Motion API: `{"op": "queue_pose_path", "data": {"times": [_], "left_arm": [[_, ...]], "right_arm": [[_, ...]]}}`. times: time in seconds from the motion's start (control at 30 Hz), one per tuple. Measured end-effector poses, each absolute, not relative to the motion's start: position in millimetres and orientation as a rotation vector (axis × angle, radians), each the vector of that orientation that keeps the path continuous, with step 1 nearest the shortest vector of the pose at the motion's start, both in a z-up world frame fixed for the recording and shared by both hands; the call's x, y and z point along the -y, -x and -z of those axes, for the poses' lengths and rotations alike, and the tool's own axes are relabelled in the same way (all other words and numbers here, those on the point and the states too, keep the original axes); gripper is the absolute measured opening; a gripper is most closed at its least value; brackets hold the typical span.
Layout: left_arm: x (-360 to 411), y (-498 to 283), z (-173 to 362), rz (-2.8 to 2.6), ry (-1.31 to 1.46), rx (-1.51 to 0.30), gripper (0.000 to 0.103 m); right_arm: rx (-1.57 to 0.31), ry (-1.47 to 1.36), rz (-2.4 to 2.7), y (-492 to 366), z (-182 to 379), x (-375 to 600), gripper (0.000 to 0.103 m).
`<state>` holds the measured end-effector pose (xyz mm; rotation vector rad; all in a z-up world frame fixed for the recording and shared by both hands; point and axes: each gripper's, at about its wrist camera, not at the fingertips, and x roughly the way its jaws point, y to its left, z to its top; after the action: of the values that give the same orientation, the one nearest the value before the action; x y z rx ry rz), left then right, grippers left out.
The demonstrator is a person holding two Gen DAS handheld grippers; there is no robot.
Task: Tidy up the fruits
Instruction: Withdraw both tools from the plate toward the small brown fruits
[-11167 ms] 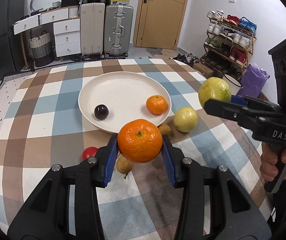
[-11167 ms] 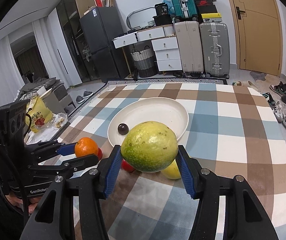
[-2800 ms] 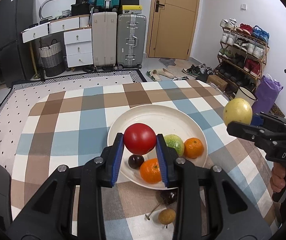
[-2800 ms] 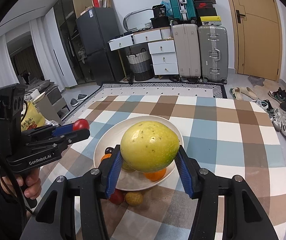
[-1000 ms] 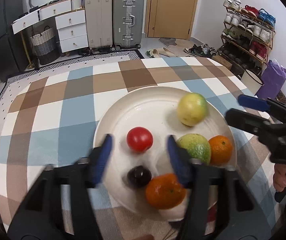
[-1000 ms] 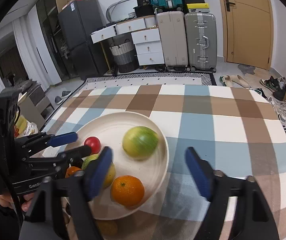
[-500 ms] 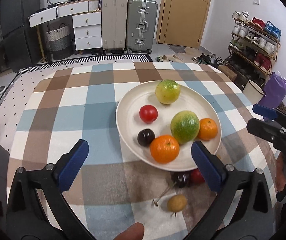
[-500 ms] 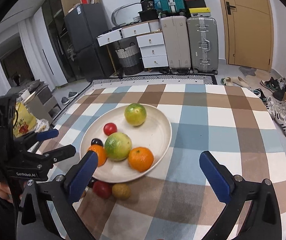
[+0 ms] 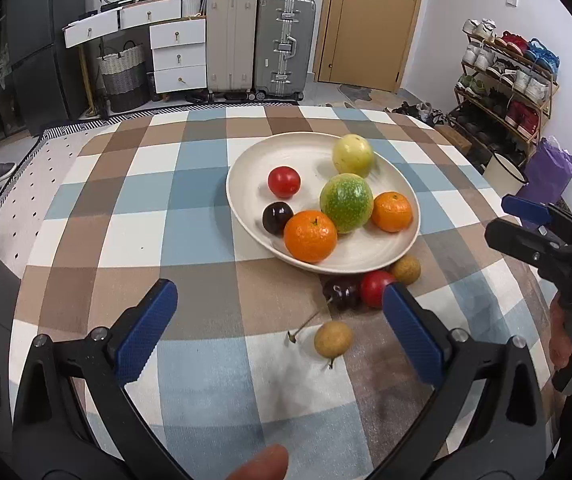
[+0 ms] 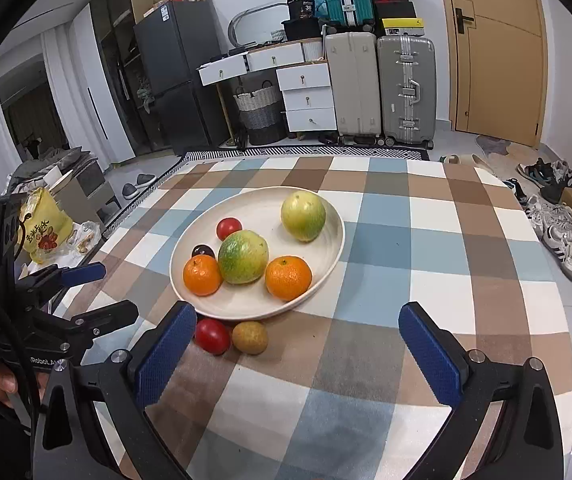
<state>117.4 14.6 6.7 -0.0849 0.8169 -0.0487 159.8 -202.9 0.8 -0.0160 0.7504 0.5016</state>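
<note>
Blue-padded jaws of the left gripper (image 9: 280, 326) stood wide apart with nothing between them, hovering low over a checked tablecloth (image 9: 134, 216). Ahead and to the right sat a cream plate (image 9: 246, 168) holding six fruits: a red tomato (image 9: 284, 182), a dark plum (image 9: 277, 218), a large orange (image 9: 310, 235), a green-yellow fruit (image 9: 346, 203), a pale yellow fruit (image 9: 353, 155) near the far rim, and a smaller orange (image 9: 392, 211).

Four small fruits lay on the cloth just beside the plate's near edge: a dark cherry (image 9: 340, 292) with a long stem, a second red fruit (image 9: 374, 288) touching it, a brown longan (image 9: 406, 270) against the rim, and another longan (image 9: 333, 339) nearer the camera.

Farther right, the right gripper (image 10: 298, 344) was also spread wide and empty.

Likely risks: the loose fruits were small, round and crowded, so wide jaws closing on one could nudge its neighbour and send it rolling across the cloth. The cherry's stem could snag a pad. Both grippers reaching for the same cluster might collide, and a fruit dropped onto the plate could knock the pale yellow fruit over the rim.
</note>
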Motion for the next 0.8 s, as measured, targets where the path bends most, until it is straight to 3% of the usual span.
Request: {"op": "queue_pose_path", "data": {"times": [0.8], "left_arm": [[4,-114,39,0.053,0.075,-0.909,0.102]], "right_arm": [[-0.817,0.030,-0.491,-156,27,206,0.103]]}}
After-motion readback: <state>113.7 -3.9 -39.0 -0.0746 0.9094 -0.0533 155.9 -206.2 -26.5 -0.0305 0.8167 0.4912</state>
